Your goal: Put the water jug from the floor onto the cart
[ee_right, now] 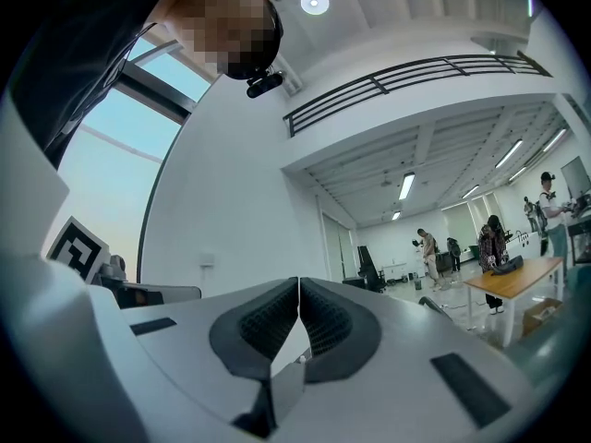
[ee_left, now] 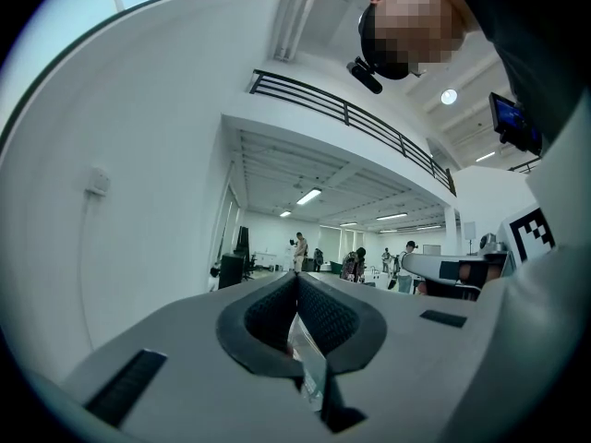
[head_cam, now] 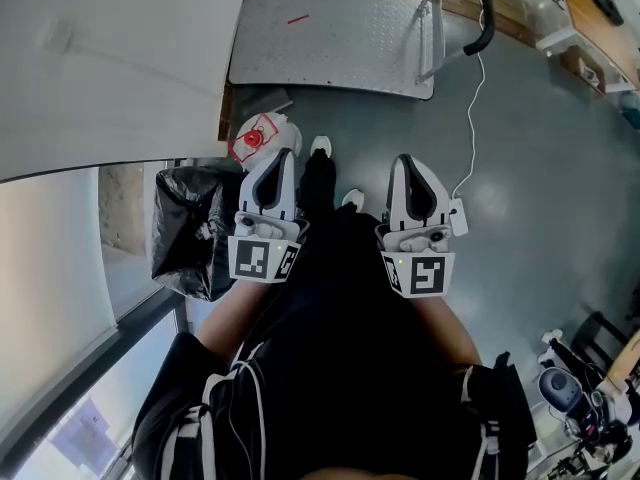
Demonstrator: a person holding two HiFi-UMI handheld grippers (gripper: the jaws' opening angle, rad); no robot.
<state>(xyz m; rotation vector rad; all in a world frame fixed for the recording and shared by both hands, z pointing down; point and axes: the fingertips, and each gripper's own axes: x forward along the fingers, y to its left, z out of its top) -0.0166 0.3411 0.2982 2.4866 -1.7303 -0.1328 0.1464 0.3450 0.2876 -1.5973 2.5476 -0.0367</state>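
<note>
The water jug, white with a red seal on its top, stands on the grey floor beside the wall, just left of my left gripper's tip. The cart is a flat metal platform farther ahead, with its handle at the right end. My left gripper and right gripper are held side by side in front of the person's body, pointing level. Both are shut with nothing between the pads, as the left gripper view and the right gripper view show. Neither gripper view shows the jug or the cart.
A black rubbish bag sits against the wall at the left, below the jug. A white cable trails across the floor from the cart toward the right gripper. The person's shoes are between the grippers. Benches and gear line the right edge.
</note>
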